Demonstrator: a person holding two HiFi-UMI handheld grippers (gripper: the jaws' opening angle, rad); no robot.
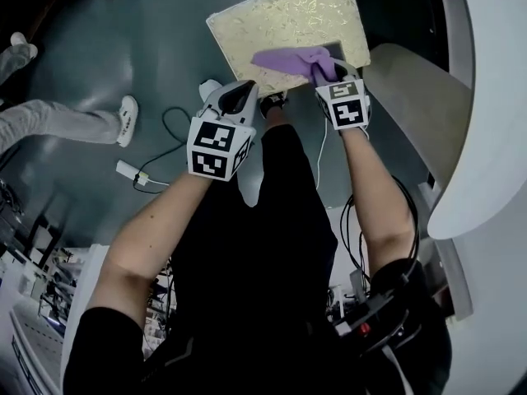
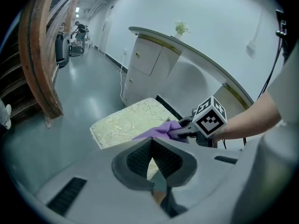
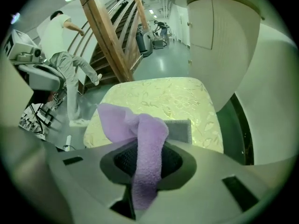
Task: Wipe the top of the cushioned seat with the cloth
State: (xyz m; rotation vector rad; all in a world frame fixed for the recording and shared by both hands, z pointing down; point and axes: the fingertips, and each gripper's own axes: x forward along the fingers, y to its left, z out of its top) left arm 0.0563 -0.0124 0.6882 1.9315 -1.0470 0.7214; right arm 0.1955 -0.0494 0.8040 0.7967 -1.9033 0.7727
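Note:
The cushioned seat (image 1: 288, 23) is a square pad with a pale yellow floral top, standing on the grey floor ahead of me. A purple cloth (image 1: 292, 59) hangs over its near edge, and my right gripper (image 1: 328, 71) is shut on it. In the right gripper view the cloth (image 3: 140, 143) runs up between the jaws and flops over the seat (image 3: 159, 101). My left gripper (image 1: 235, 97) hovers left of the seat's near corner, shut with nothing in it. The left gripper view shows the seat (image 2: 128, 122), the cloth (image 2: 156, 132) and the right gripper (image 2: 184, 130).
A curved white counter (image 1: 486, 97) with beige cabinets (image 2: 147, 62) stands to the right. A wooden staircase (image 3: 110, 36) rises on the left. A person (image 3: 70, 59) stands near it. A cable and power strip (image 1: 136, 173) lie on the floor.

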